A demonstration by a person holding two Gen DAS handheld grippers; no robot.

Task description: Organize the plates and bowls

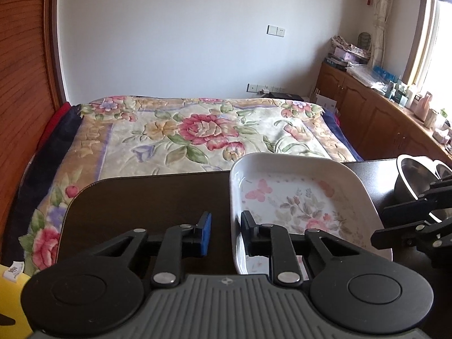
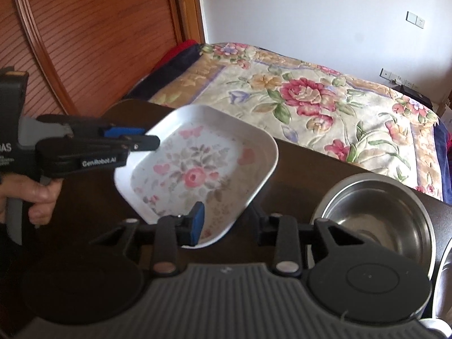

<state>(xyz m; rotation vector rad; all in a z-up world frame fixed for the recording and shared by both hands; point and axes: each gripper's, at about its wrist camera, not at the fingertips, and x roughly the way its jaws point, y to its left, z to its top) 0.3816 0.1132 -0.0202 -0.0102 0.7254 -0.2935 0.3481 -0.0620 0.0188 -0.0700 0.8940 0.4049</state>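
Note:
A white square plate with a flower print (image 1: pixel 296 197) lies on the dark table (image 1: pixel 147 197). My left gripper (image 1: pixel 226 234) is open and straddles the plate's left rim: one finger outside, one inside. My right gripper (image 2: pixel 228 223) is open and straddles the plate's near right rim (image 2: pixel 197 175); its right finger is under or beside the edge. The left gripper also shows in the right wrist view (image 2: pixel 132 138) at the plate's far left corner. A steel bowl (image 2: pixel 375 214) stands to the right of the plate, also in the left wrist view (image 1: pixel 409 175).
A bed with a floral blanket (image 1: pixel 197 130) lies beyond the table's far edge. Wooden cabinets (image 1: pixel 375 113) with clutter run along the right wall. A wooden wardrobe (image 2: pixel 84 42) stands at the left. A white rim (image 2: pixel 443 268) shows beside the steel bowl.

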